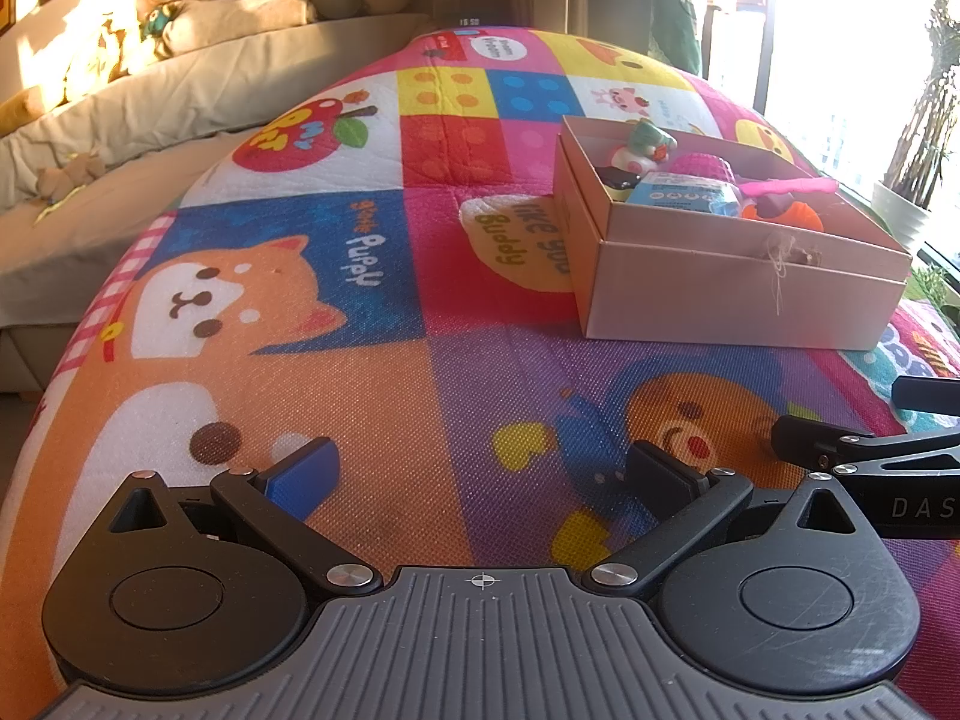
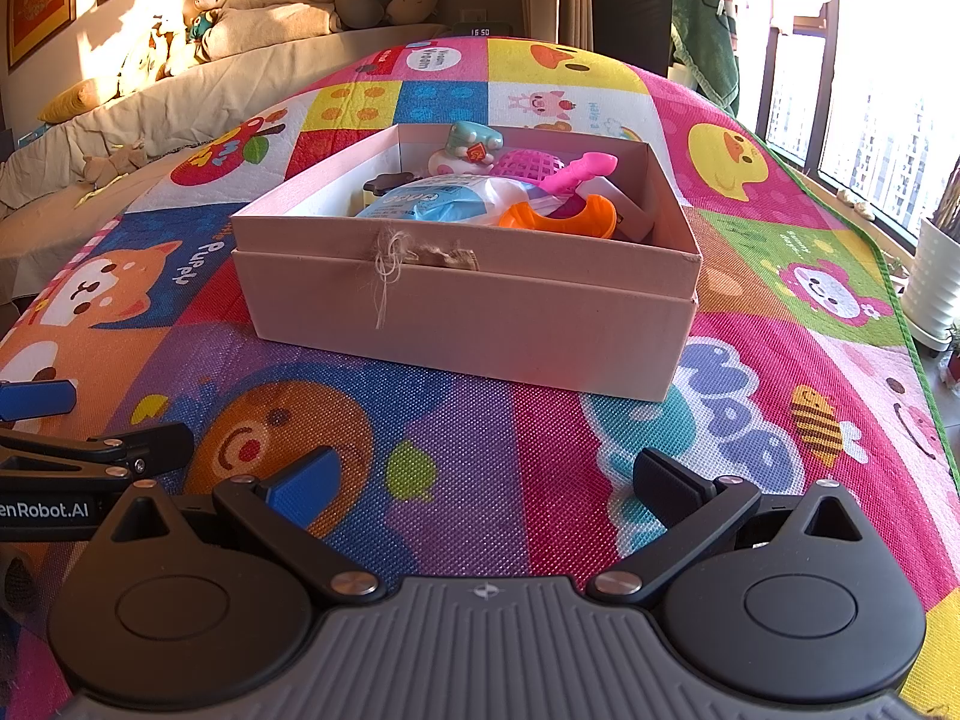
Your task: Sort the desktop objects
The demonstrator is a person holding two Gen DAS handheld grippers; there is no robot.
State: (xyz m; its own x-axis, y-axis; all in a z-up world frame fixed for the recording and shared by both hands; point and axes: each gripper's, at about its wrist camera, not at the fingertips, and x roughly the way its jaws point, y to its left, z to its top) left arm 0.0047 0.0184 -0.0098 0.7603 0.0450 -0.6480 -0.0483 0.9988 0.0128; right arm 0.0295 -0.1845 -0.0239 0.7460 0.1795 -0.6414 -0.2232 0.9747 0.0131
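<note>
A pink cardboard box (image 2: 468,306) stands on the colourful play mat (image 2: 456,468). It holds a blue-white packet (image 2: 432,204), an orange toy (image 2: 564,216), a pink toy (image 2: 576,171), a pink mesh ball (image 2: 528,167) and a green-white figure (image 2: 468,147). The box shows at the right in the left wrist view (image 1: 738,294). My right gripper (image 2: 486,486) is open and empty, low over the mat in front of the box. My left gripper (image 1: 480,474) is open and empty, left of the box, beside the right gripper's fingers (image 1: 804,438).
A sofa with cushions and plush toys (image 2: 210,0) runs along the left behind the mat. A white plant pot (image 2: 936,294) stands at the right by the windows. The left gripper's fingers (image 2: 150,438) show at the lower left in the right wrist view.
</note>
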